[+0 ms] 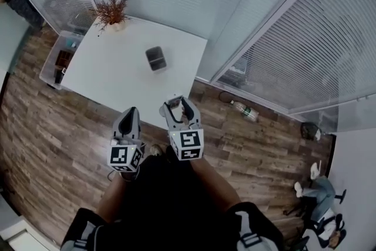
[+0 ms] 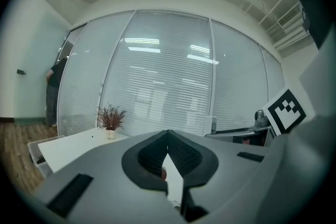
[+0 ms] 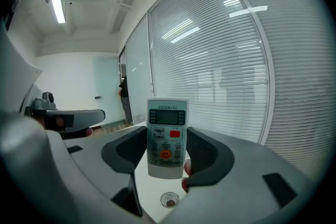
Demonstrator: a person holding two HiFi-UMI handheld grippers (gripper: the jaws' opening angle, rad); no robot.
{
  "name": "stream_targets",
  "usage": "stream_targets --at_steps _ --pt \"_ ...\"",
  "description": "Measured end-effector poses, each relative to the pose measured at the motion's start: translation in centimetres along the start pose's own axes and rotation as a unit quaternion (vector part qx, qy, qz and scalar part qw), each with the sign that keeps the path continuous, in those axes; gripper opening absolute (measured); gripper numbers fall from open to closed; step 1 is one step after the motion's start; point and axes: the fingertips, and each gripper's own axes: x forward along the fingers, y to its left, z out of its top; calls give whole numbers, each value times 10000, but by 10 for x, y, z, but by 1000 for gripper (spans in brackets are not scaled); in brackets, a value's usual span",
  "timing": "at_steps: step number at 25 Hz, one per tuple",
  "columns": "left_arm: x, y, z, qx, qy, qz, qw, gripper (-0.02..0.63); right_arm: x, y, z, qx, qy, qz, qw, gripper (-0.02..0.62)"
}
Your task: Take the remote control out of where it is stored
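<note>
A white remote control (image 3: 167,136) with a small screen, a red button and an orange button stands upright between the jaws of my right gripper (image 3: 167,145), which is shut on it. In the head view the right gripper (image 1: 179,104) hangs over the near edge of the white table (image 1: 111,82). A dark grey holder (image 1: 155,59) sits on the table farther back, apart from both grippers. My left gripper (image 1: 130,113) is just left of the right one, also at the table's near edge. In its own view the left gripper (image 2: 168,132) is shut, tips touching, holding nothing.
A potted dry plant (image 1: 111,12) stands at the table's far corner. A clear storage bin (image 1: 59,59) sits on the floor left of the table. A bottle (image 1: 244,110) lies on the wood floor to the right. Glass walls with blinds run behind the table. A person (image 2: 53,93) stands far left.
</note>
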Motion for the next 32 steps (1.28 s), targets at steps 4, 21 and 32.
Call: stream_targets --at_steps 4,21,32 --pt "-21 4 -3 -115 26 -64 9999 7 -22 14 0 -39 8 -140 9999 236" --pt "-20 -31 6 25 -225 -91 9997 6 -61 5 7 141 -261 99 9995 236" --pt "-23 -40 7 56 -267 36 9996 7 -66 -3 5 28 -278 185 9994 236"
